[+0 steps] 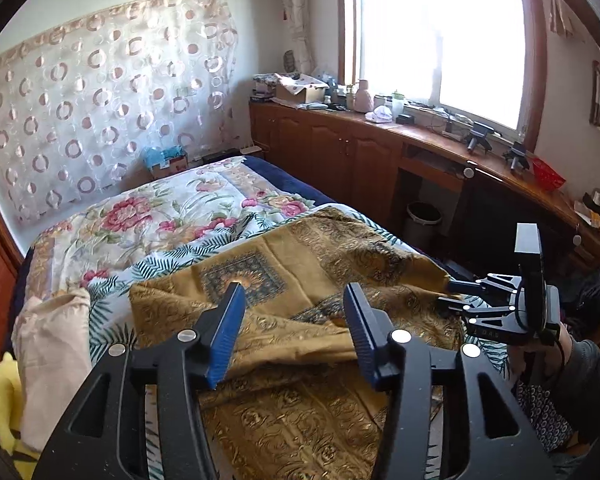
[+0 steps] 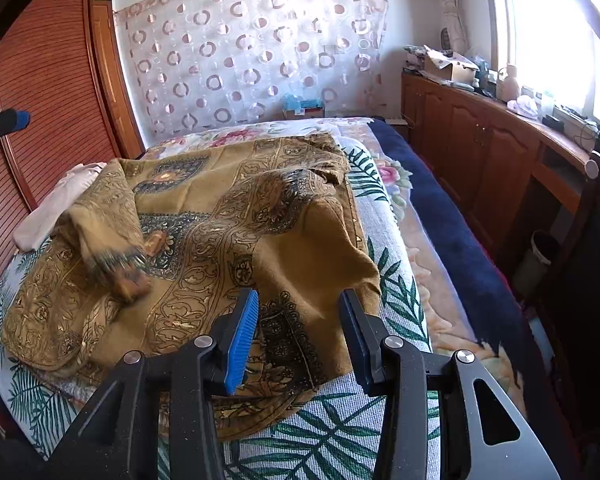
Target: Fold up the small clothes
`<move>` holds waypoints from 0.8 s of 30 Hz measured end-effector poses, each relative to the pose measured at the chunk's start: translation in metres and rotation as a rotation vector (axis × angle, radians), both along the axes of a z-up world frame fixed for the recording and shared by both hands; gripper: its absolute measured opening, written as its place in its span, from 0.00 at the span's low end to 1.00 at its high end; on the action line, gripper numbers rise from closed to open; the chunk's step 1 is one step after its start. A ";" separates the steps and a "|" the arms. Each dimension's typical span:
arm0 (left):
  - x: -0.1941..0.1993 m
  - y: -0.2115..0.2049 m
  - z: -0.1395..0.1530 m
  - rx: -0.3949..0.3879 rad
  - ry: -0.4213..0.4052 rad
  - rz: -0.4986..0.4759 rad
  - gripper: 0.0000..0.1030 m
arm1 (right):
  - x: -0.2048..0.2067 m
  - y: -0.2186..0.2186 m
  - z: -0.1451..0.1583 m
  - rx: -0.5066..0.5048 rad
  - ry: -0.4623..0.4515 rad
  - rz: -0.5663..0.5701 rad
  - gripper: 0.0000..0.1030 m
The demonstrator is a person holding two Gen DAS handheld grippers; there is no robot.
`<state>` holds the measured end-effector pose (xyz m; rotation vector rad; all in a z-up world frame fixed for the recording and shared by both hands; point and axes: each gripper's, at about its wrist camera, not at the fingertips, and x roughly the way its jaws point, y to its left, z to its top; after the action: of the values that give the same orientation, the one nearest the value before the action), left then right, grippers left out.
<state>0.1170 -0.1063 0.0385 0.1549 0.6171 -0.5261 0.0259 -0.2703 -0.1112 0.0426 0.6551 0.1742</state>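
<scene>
A mustard-gold patterned cloth (image 1: 300, 264) lies rumpled on the bed, partly folded over itself; it also shows in the right wrist view (image 2: 220, 208). My left gripper (image 1: 294, 292) is open and empty, just above the cloth's near part. My right gripper (image 2: 298, 298) is open and empty, above the cloth's near right edge. The right gripper also shows from the side in the left wrist view (image 1: 452, 294), at the cloth's right edge. A tip of the left gripper shows at the far left of the right wrist view (image 2: 20, 119).
The bed carries a leaf-print cover (image 2: 340, 432) and a floral quilt (image 1: 160, 216). A beige garment (image 1: 56, 340) and a yellow one (image 1: 0, 400) lie at the left. A wooden counter (image 1: 440, 136) with clutter runs under the window. A wardrobe (image 2: 52, 92) stands left. A bin (image 1: 422, 220) stands on the floor.
</scene>
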 end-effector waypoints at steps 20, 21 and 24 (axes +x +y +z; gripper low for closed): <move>-0.021 0.106 -0.062 -0.052 0.070 0.208 0.52 | 0.031 0.128 0.033 -0.058 -0.035 0.311 0.56; -0.021 0.110 -0.066 -0.058 0.080 0.216 0.52 | 0.034 0.139 0.032 -0.077 -0.029 0.337 0.56; -0.020 0.118 -0.075 -0.071 0.100 0.227 0.53 | 0.045 0.162 0.025 -0.149 -0.015 0.386 0.57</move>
<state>0.0966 0.0120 -0.0368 -0.0092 0.7028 -0.3367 0.0709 -0.1082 -0.0867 -0.2299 0.6552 0.4959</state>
